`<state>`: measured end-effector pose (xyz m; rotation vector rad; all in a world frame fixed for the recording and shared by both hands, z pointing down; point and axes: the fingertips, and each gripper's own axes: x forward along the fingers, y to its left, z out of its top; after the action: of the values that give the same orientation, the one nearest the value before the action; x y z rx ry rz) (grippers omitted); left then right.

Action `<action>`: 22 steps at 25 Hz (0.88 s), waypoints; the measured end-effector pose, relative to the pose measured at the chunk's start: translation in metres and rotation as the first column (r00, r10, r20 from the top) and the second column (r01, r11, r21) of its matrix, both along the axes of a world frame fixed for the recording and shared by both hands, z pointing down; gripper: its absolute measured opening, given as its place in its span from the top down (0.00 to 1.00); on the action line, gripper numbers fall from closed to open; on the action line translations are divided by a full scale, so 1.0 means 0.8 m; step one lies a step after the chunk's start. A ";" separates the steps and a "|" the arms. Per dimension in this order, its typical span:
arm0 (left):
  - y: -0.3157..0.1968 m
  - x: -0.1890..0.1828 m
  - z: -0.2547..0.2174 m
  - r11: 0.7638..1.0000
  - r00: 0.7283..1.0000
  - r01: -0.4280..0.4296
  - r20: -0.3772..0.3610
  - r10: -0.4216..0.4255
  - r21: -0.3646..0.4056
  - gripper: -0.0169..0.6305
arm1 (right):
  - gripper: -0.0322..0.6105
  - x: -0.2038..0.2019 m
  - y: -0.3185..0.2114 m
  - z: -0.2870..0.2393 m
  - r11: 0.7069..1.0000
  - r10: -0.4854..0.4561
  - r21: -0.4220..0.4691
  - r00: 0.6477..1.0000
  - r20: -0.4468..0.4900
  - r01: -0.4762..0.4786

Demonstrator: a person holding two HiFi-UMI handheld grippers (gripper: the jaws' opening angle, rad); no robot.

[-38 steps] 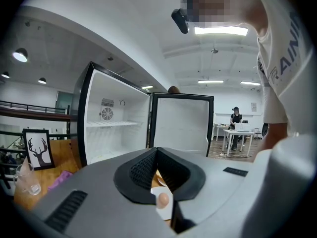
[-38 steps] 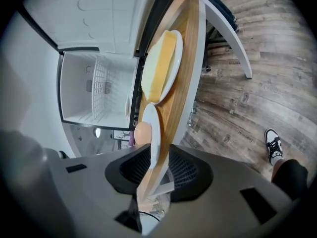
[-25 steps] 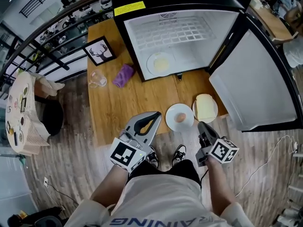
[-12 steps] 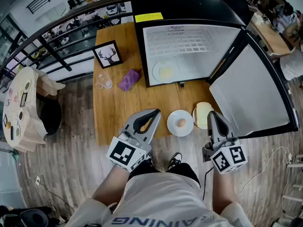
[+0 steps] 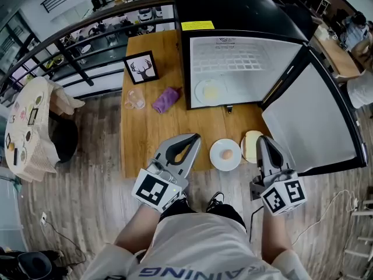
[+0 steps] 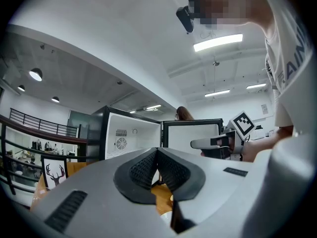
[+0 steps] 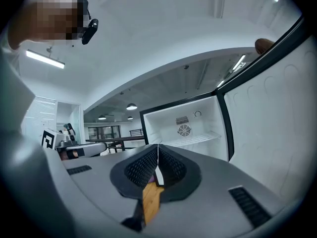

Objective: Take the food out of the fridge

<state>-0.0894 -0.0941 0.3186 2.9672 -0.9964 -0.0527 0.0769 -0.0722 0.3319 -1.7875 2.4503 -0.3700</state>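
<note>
Well, both of my jaws are pressed together with nothing between them. The left gripper [image 5: 196, 139] and the right gripper [image 5: 263, 140] are held level over the near edge of the counter [image 5: 151, 133].

The fridge [image 5: 233, 10] stands at the far right of the counter. Its door [image 5: 309, 115] is swung wide to my right, and the door's lower edge runs just beside my right gripper. Between my two grippers the way to the fridge mouth is free. A plate [image 5: 200, 92] with pale yellow food [image 5: 211, 90] sits on the fridge floor, just inside the opening.

Close to the counter's near edge is a white plate [image 5: 214, 155] with an egg [image 5: 227, 154]. Next to it is a second plate [image 5: 243, 147] with a pale slice [image 5: 252, 144], partly behind my right gripper.

The counter is bare wood down the middle. At its far left stand a deer picture [image 5: 143, 67], a glass [image 5: 135, 98] and a purple cloth [image 5: 166, 98].

Wooden floor [image 5: 87, 174] lies around the counter, with a dark railing [image 5: 76, 34] beyond it and a cloth-covered round table [image 5: 26, 133] well off to the left.
</note>
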 end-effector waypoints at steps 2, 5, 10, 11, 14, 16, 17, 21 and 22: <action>0.001 0.000 -0.002 1.000 1.000 -0.002 -0.002 0.002 0.008 0.96 | 0.91 -0.001 -0.001 0.004 1.000 -0.003 -0.012 1.000 0.005 0.003; 0.000 0.001 -0.002 1.000 1.000 -0.002 -0.002 0.002 0.010 0.96 | 0.91 -0.001 -0.004 0.009 1.000 -0.006 -0.024 1.000 0.014 0.006; -0.003 -0.001 0.000 1.000 1.000 0.002 0.003 -0.002 0.004 0.96 | 0.91 -0.004 -0.009 0.012 0.999 -0.011 -0.035 1.000 0.018 0.012; -0.004 -0.001 0.001 1.000 1.000 0.003 0.004 -0.003 0.002 0.96 | 0.91 -0.004 -0.011 0.014 0.999 -0.013 -0.039 1.000 0.022 0.014; -0.009 -0.003 0.003 1.000 1.000 0.010 0.005 -0.010 -0.006 0.96 | 0.91 -0.007 -0.021 0.025 0.997 -0.030 -0.072 0.998 0.054 0.034; -0.011 -0.006 0.004 1.000 1.000 0.020 0.001 -0.020 -0.015 0.96 | 0.91 -0.012 -0.031 0.038 0.992 -0.044 -0.113 0.997 0.070 0.051; -0.011 -0.008 0.005 1.000 1.000 0.024 0.000 -0.024 -0.017 0.96 | 0.91 -0.016 -0.037 0.045 0.989 -0.049 -0.133 0.996 0.072 0.058; -0.015 -0.018 0.012 0.999 0.999 0.036 0.010 -0.036 -0.030 0.96 | 0.91 -0.030 -0.066 0.070 0.977 -0.049 -0.199 0.992 0.114 0.071; -0.016 -0.021 0.015 0.999 0.999 0.041 0.013 -0.041 -0.035 0.96 | 0.91 -0.033 -0.075 0.077 0.973 -0.043 -0.217 0.989 0.142 0.073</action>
<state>-0.1061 -0.1068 0.3307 2.9192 -1.0483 -0.0175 0.0507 -0.1324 0.3937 -1.7044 2.4520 -0.7720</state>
